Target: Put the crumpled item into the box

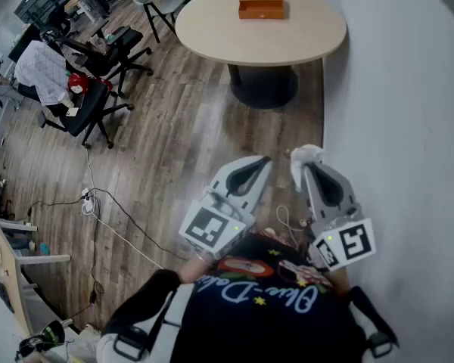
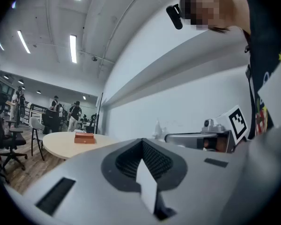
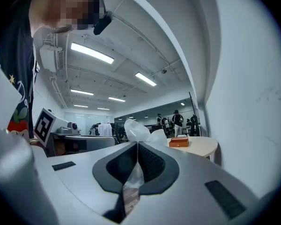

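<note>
The orange-brown box [image 1: 260, 4] sits on the far part of a round beige table [image 1: 212, 29]; it also shows small as the box [image 2: 85, 138] and the box [image 3: 179, 142] in the gripper views. My right gripper [image 1: 303, 159] is shut on a crumpled white plastic item [image 1: 309, 153], which sticks out past the jaw tips as the crumpled item [image 3: 136, 130]. My left gripper [image 1: 264, 165] is shut with nothing between its jaws, close beside the right one. Both are held near my body, well short of the table.
A white wall [image 1: 408, 127] runs along the right side. The table stands on a dark round pedestal [image 1: 263, 87] on wood flooring. Black office chairs [image 1: 91, 104] and a cable with a power strip [image 1: 87, 201] lie to the left. People stand far off in the room.
</note>
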Available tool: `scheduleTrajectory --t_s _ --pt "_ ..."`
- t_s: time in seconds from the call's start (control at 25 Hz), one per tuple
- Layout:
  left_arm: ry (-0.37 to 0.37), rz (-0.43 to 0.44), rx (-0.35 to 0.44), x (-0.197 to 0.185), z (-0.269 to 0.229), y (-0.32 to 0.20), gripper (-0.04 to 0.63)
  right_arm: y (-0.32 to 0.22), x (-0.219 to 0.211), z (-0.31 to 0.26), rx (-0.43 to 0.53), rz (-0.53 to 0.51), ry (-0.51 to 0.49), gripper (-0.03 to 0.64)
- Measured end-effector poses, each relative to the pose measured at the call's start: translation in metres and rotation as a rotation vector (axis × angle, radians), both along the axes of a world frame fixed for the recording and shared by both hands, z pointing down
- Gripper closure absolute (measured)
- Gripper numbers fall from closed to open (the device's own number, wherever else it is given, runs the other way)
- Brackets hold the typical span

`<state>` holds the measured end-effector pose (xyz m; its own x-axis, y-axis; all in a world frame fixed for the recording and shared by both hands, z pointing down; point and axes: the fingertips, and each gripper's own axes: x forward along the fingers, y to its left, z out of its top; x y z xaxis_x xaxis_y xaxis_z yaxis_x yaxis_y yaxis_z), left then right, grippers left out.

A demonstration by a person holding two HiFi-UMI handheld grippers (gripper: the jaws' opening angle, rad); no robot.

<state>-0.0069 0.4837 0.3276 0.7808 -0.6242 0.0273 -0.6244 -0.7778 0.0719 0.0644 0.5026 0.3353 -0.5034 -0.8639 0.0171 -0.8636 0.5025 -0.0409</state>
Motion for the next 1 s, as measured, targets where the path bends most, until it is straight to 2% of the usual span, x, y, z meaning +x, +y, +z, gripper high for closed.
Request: scheduleTrajectory --t_s 0.16,0.36,0.52,0.72,1.0 --pt "-0.006 0.0 0.003 0.005 0.0 0.002 0.603 0.003 0.002 -0.005 -0.017 0.005 -0.073 0.612" --pt "-0.01 0.003 0.007 0.011 -0.002 0.001 0.603 0.001 0.011 0.002 -0.01 0.001 -0.036 0.612" --pt "-0.013 0.012 -0.009 0.015 0.001 0.0 0.603 0.002 0.013 0.002 -0.02 0.01 -0.054 0.612" --pt "-0.014 0.053 -0.017 0.033 0.005 -0.011 0.603 -0.006 0.03 0.009 -0.032 0.046 -0.04 0.612" --pt "-0.004 0.123 0.016 0.062 0.001 -0.036 0.603 -0.021 0.052 0.005 -0.046 0.114 -0.047 0.612"
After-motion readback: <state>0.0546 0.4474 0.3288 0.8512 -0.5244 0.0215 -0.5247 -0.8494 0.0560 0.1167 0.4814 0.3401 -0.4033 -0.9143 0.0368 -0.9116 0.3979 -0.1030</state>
